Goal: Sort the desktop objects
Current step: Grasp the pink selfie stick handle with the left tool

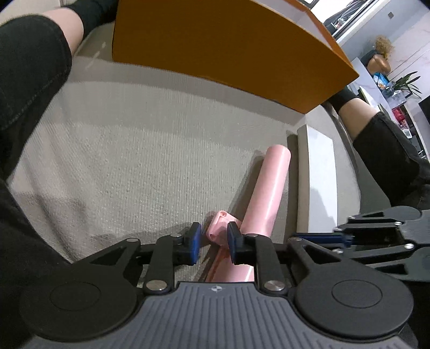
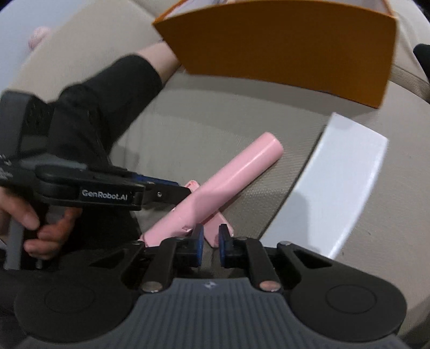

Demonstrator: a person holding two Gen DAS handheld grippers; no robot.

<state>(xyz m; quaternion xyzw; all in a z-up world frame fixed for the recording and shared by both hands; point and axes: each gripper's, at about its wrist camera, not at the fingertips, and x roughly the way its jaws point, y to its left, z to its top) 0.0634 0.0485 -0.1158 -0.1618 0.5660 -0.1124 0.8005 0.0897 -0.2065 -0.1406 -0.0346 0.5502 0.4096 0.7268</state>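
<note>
The left gripper (image 1: 213, 243) stands partly open around the hinged end of a pink folding stick (image 1: 268, 188); the right gripper (image 2: 209, 245), jaws narrowly parted, holds nothing, its tips beside the stick's folded arm. An orange box (image 1: 215, 51) stands well beyond both.

Potted plant (image 1: 407, 83), mannequin bust (image 1: 379, 60).

Looks like a lived-in home or showroom-style interior, seen from a beige cushioned seat (image 1: 139, 150) with a ribbed fabric weave. Beyond it, a pale marble-look counter (image 1: 368, 88) carrying a green potted plant (image 1: 407, 83), a gold bust with a curly wig (image 1: 379, 57), and small colourful packages. Light grey walls with a wall switch (image 1: 390, 14). An orange cardboard box (image 1: 215, 45) resting on the cushions.
</note>
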